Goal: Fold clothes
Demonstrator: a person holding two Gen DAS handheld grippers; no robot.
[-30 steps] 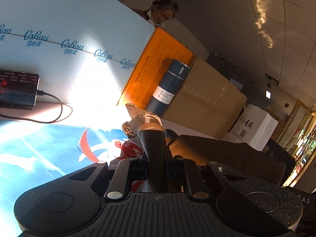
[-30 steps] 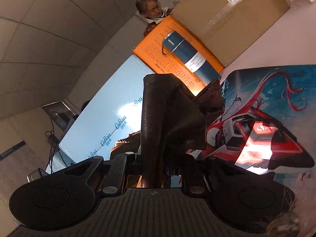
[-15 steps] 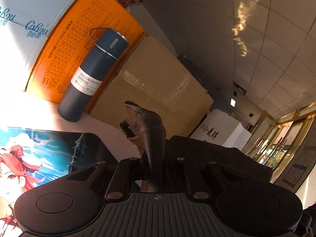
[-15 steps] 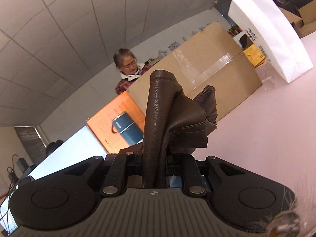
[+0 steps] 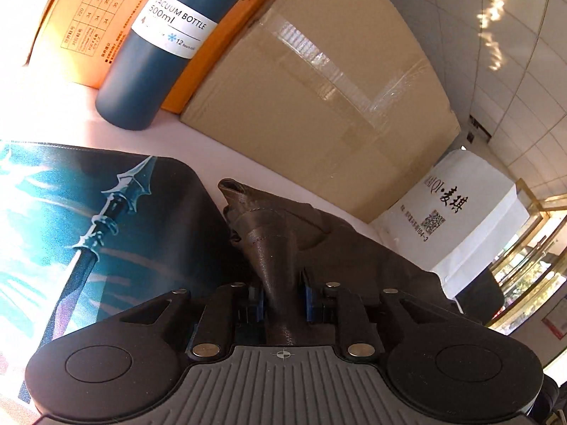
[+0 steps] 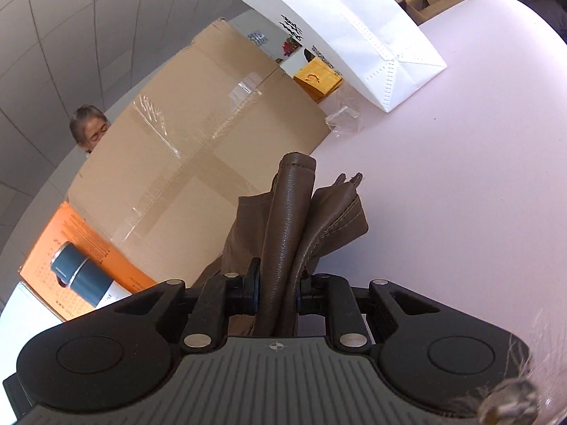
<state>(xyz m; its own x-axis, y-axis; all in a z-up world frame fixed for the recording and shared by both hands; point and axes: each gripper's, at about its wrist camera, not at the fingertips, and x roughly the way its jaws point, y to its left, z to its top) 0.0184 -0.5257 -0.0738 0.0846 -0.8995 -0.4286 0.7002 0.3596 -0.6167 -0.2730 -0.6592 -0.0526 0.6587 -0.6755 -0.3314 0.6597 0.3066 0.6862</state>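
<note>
A dark brown leather-like garment (image 5: 358,255) is held by both grippers. My left gripper (image 5: 280,297) is shut on a bunched edge of it, and the rest drapes away to the right over the table. My right gripper (image 6: 278,294) is shut on several folded layers of the same brown garment (image 6: 294,212), which stick up between the jaws above the pale pink table (image 6: 460,194).
A printed desk mat (image 5: 88,219) lies at the left. A blue vacuum bottle (image 5: 159,46), an orange box (image 5: 81,21), a large cardboard box (image 5: 312,106) and a white paper bag (image 5: 457,219) line the table's back. A person (image 6: 88,131) is behind the boxes.
Both grippers have swung to the right with the garment, from over the printed mat toward the cardboard box and white bag, and have come lower toward the table.
</note>
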